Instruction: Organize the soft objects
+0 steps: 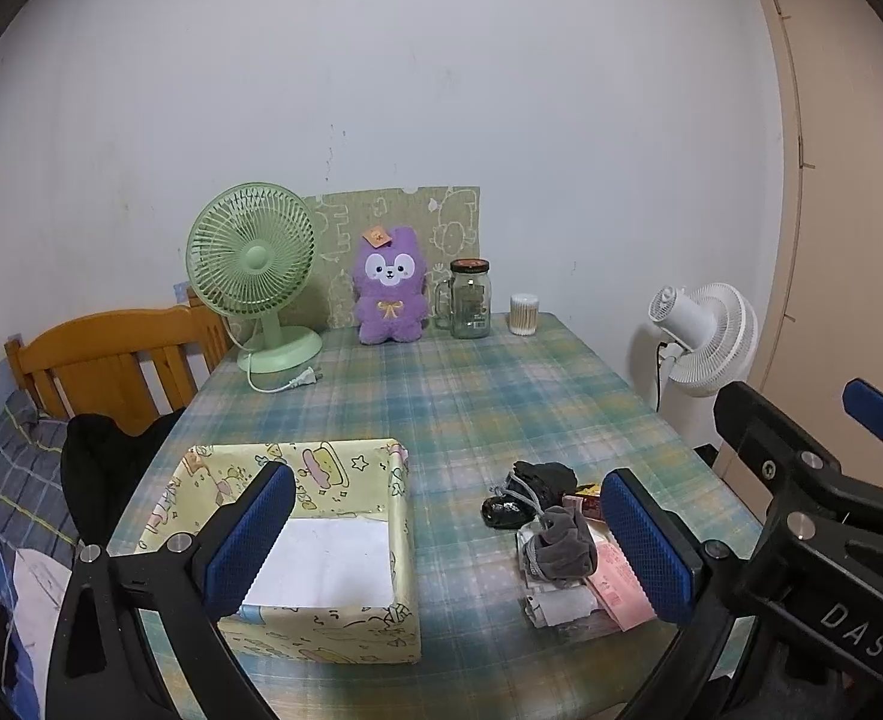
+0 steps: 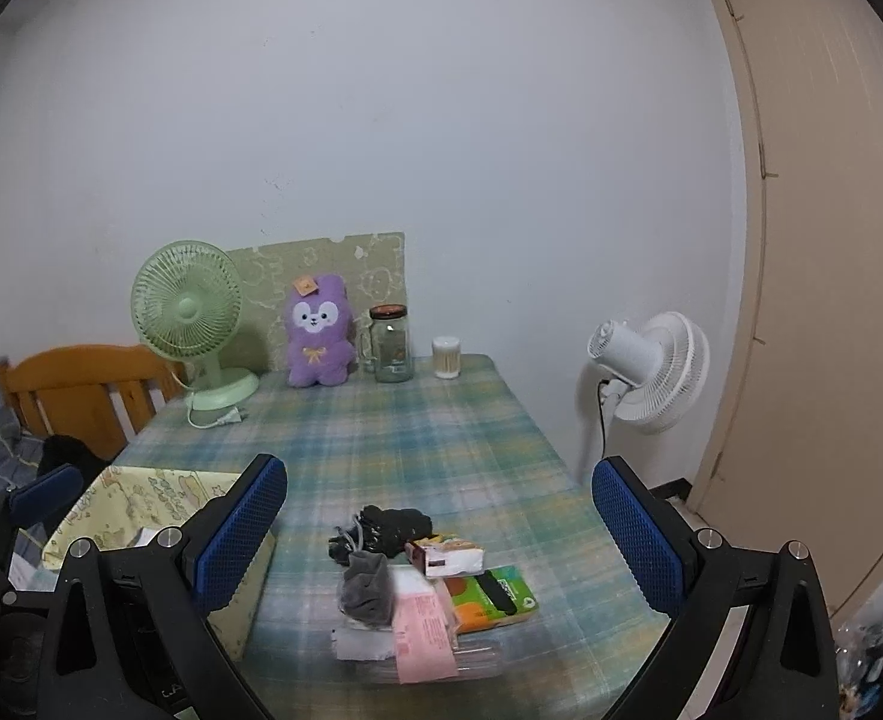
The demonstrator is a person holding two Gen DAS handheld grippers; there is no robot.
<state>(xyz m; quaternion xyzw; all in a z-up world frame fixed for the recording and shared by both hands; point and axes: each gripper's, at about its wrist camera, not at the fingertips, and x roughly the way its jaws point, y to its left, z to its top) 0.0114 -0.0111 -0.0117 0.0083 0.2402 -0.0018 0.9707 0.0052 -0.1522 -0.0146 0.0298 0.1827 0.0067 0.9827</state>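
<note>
A purple plush rabbit [image 1: 389,294] [image 2: 317,339] sits upright at the table's far edge. Near the front lies a pile: a grey drawstring pouch [image 1: 561,546] [image 2: 369,588], a black pouch [image 1: 540,480] [image 2: 396,531], a pink packet [image 1: 615,591] [image 2: 423,630], and a green-orange tissue pack [image 2: 489,594]. A yellow cartoon-print box [image 1: 321,540] [image 2: 141,504], white inside, stands left of the pile. My left gripper [image 1: 447,540] hovers open between box and pile. My right gripper [image 2: 441,540] [image 1: 813,426] hangs open above the pile. Neither holds anything.
At the back of the plaid-covered table [image 1: 441,396] stand a green desk fan [image 1: 252,276] with a loose plug, a glass jar [image 1: 470,300] and a cotton-swab tub [image 1: 524,315]. A white floor fan [image 1: 705,339] stands off the right edge. A wooden headboard [image 1: 111,354] and bedding lie to the left.
</note>
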